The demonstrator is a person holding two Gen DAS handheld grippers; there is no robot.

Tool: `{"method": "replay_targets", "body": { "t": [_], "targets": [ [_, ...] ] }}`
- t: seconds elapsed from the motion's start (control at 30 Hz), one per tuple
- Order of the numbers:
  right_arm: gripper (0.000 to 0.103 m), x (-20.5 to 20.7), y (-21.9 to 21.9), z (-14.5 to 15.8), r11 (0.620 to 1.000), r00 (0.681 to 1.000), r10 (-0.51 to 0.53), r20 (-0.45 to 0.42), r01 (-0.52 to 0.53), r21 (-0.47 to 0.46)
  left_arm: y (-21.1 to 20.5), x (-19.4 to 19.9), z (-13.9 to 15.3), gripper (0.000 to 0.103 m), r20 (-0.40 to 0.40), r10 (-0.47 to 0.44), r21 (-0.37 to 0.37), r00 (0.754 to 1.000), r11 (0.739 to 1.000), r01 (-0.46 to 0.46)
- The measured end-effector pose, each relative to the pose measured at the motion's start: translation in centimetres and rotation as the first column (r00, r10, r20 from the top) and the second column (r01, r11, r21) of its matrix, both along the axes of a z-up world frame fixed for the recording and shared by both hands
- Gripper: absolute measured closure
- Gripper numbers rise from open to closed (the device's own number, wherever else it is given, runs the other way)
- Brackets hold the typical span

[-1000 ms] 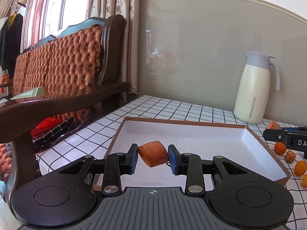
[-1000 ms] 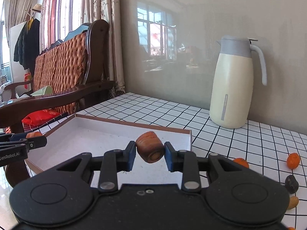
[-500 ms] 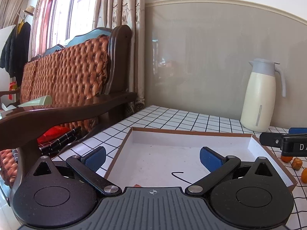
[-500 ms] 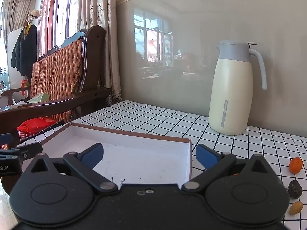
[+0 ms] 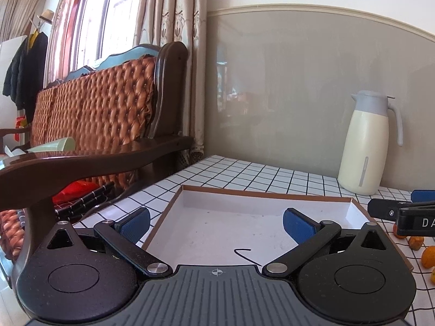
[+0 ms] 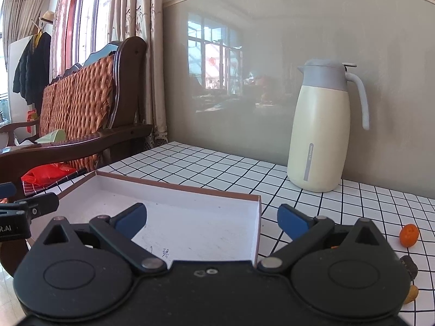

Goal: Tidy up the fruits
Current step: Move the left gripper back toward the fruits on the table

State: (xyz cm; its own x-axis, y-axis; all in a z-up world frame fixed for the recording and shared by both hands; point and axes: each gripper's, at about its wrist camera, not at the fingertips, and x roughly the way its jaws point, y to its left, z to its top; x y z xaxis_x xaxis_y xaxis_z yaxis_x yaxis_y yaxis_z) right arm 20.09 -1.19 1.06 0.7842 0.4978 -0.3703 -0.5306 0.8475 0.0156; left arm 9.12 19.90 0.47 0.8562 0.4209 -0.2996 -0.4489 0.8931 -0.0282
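Observation:
A shallow white box with a brown rim [image 5: 269, 196] lies on the checked table; it also shows in the right wrist view [image 6: 190, 187]. My left gripper [image 5: 216, 224] is open and empty above the box's near part. My right gripper [image 6: 212, 218] is open and empty over the box's right corner. Small orange and brown fruits [image 5: 416, 241] lie on the table right of the box. An orange fruit [image 6: 409, 235] and a dark one [image 6: 409, 266] lie at the right. No fruit shows inside the box; the gripper bodies hide its near part.
A cream thermos jug [image 5: 367, 144] stands at the back by the wall, also in the right wrist view [image 6: 322, 130]. A wooden sofa with an armrest [image 5: 95, 157] stands left of the table. The right gripper's tip [image 5: 402, 214] shows at the right edge.
Both grippers opened and let go of their reddish-brown fruits, which have dropped out of sight. Both grippers have since risen and drawn back a little.

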Motion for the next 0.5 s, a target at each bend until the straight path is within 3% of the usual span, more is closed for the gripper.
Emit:
{"method": "replay_targets", "body": {
  "t": [0.17,0.27,0.5],
  "targets": [
    [0.006,-0.6,-1.0,0.3,0.999,0.999,-0.051,0.003,0.051,0.006,-1.0,-0.4,0.3,0.000,0.017,-0.007,-0.006,1.000,1.000,0.007],
    [0.006,-1.6,-2.2,1.2,0.996,0.996,-0.086,0.037,0.085,0.015,-1.8,-1.0,0.5,0.000,0.001,-0.060,-0.044,0.998,0.997,0.060],
    [0.006,-5.3,-6.5,1.5,0.992,0.991,-0.127,0.037,0.126,0.022,-5.6,-2.9,1.0,0.000,-0.005,-0.166,-0.009,0.986,0.986,0.166]
  ]
}}
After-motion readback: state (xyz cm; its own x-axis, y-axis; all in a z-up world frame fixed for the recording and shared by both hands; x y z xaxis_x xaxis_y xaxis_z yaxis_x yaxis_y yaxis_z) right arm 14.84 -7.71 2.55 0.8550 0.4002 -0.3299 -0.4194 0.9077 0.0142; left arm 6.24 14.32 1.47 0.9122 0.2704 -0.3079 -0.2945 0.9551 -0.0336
